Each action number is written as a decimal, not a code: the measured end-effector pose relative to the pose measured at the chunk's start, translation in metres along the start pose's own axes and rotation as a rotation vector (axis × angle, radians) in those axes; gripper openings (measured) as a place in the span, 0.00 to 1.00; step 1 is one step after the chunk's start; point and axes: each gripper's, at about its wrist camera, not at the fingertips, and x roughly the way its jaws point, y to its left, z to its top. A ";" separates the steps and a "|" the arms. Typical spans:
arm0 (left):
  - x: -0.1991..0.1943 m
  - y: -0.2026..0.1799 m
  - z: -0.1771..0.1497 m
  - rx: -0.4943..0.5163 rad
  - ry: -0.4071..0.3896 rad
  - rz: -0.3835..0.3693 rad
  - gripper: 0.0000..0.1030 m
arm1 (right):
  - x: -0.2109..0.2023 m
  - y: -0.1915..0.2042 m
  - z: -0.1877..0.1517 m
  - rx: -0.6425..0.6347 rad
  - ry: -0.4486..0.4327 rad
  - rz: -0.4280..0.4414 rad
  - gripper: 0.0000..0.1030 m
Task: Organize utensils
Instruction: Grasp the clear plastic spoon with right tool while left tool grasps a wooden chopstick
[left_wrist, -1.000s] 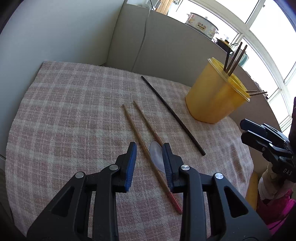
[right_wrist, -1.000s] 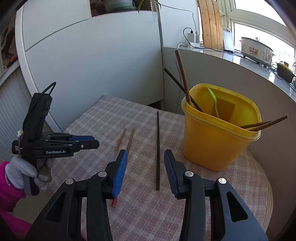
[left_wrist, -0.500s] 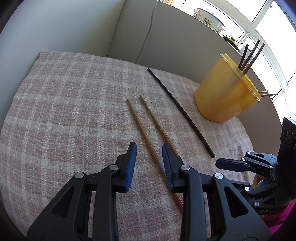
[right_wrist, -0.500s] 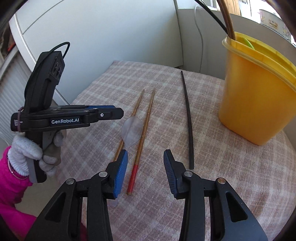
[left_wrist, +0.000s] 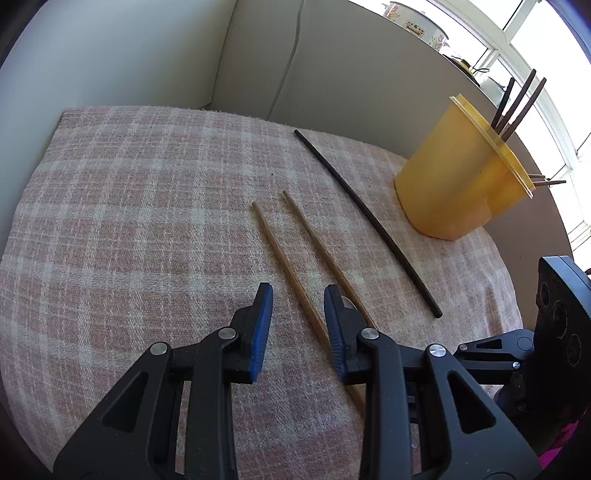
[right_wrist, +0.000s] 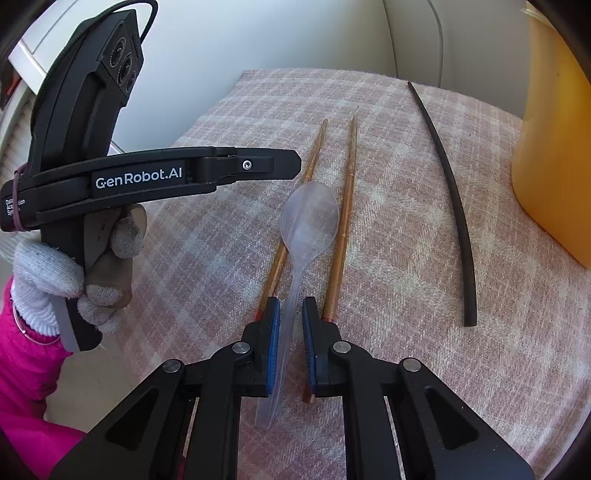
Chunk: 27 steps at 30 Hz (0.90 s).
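A clear plastic spoon (right_wrist: 310, 218) lies between two red-tipped wooden chopsticks (right_wrist: 349, 177) on the checked cloth (right_wrist: 406, 258). My right gripper (right_wrist: 291, 302) is low over the spoon's handle. Its jaws are closing, with the handle between the blue pads and touching them. A black chopstick (right_wrist: 450, 192) lies to the right, beside the yellow container (right_wrist: 554, 147). My left gripper (left_wrist: 298, 291) hovers open above the left wooden chopstick (left_wrist: 280, 251), gripping nothing. The container (left_wrist: 450, 184) holds several dark chopsticks.
A gloved hand (right_wrist: 48, 273) with a pink sleeve holds the left gripper at the table's near-left edge. White walls (left_wrist: 147, 55) close in behind the table. A counter (left_wrist: 369, 55) with a pot stands behind it. The cloth (left_wrist: 129, 221) on the left is bare.
My right gripper has dropped to the spoon's handle and its jaws have narrowed around it. My left gripper has crept forward over the wooden chopsticks and kept the same opening.
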 end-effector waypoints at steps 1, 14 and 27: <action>0.003 0.000 0.001 0.003 0.008 0.005 0.27 | 0.000 0.000 0.002 0.003 0.002 -0.005 0.10; 0.033 -0.009 0.022 0.045 0.080 0.060 0.27 | 0.012 0.005 0.019 -0.019 0.045 -0.055 0.10; 0.031 0.000 0.027 0.097 0.108 0.094 0.12 | 0.007 -0.003 0.024 -0.003 0.093 -0.068 0.08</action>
